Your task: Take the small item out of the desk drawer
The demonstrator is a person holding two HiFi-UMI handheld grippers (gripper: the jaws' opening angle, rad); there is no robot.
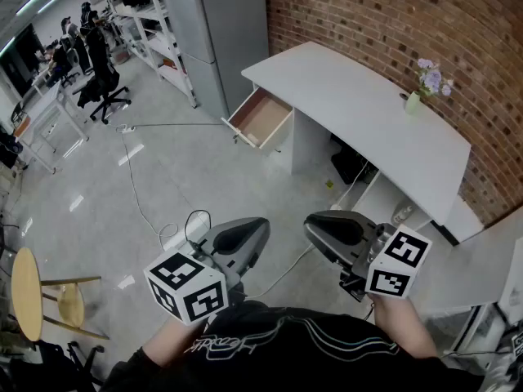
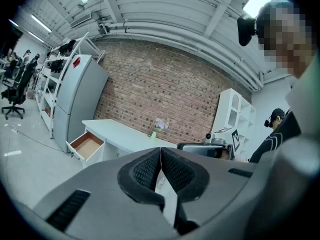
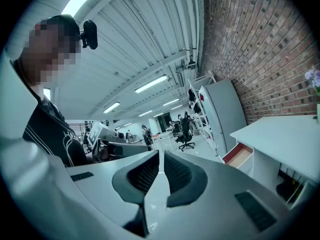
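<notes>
Open-plan office: white desk [image 1: 359, 104] against a brick wall [image 1: 392, 23], swivel chairs [image 1: 102, 80], metal shelving [image 1: 155, 23], strip lights [image 3: 151, 83].

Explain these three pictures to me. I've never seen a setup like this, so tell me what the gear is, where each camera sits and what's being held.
There is no robot here. A person holds a hand tool in each hand: the left gripper and the right gripper. The cubes with black-and-white squares are part of them.

The head view comes from a camera on the person's head, looking down. The other two pictures come from cameras riding on each gripper, looking along its jaws.

Both sets of jaws are together with nothing between them, so nothing is held.

Ahead stands a white desk against a brick wall, with a vase of flowers on top. Its drawer is pulled open. No small item can be made out inside from this distance.
</notes>
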